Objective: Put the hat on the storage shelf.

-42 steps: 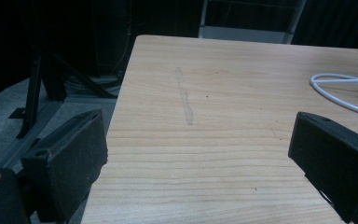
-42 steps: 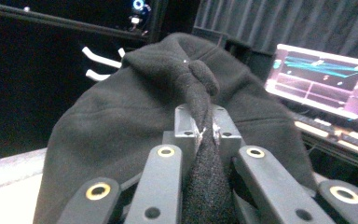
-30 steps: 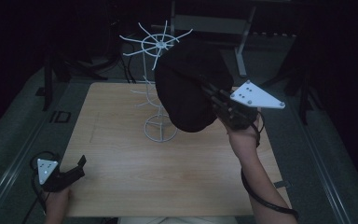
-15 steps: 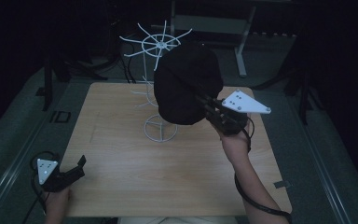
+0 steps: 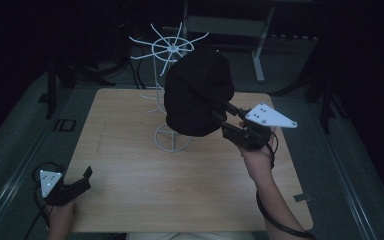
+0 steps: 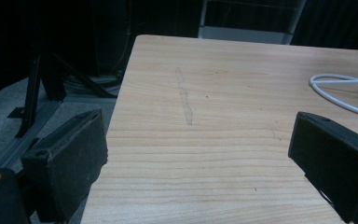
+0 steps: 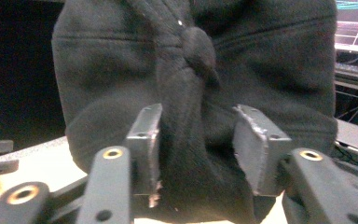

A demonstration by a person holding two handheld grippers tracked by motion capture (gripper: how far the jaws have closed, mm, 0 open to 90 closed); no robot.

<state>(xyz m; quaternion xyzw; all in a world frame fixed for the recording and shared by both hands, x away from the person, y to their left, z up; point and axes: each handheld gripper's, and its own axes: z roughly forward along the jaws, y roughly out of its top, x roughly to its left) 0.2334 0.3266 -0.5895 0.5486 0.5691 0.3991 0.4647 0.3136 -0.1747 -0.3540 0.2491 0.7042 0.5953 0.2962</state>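
Observation:
A black cap [image 5: 197, 92] hangs in the air in front of a white wire rack [image 5: 170, 50] that stands at the middle back of the wooden table [image 5: 130, 185]. My right gripper [image 5: 225, 120] is shut on a fold of the cap [image 7: 196, 70] from the right side, and the fabric bunches between its jaws [image 7: 196, 126]. The cap hides the rack's stem and its right arms. My left gripper [image 5: 82, 180] rests open and holding nothing at the table's front left corner, its jaws [image 6: 200, 140] wide apart over bare wood.
The rack's round wire base [image 5: 172, 137] sits on the table under the cap, and its ring [image 6: 340, 91] lies ahead and right of the left gripper. Dark stands and a metal frame [image 5: 260, 45] surround the table's far side.
My right gripper has shifted slightly left and toward the person with the cap, and the cap has swung a little closer to the rack. The left gripper has stayed still.

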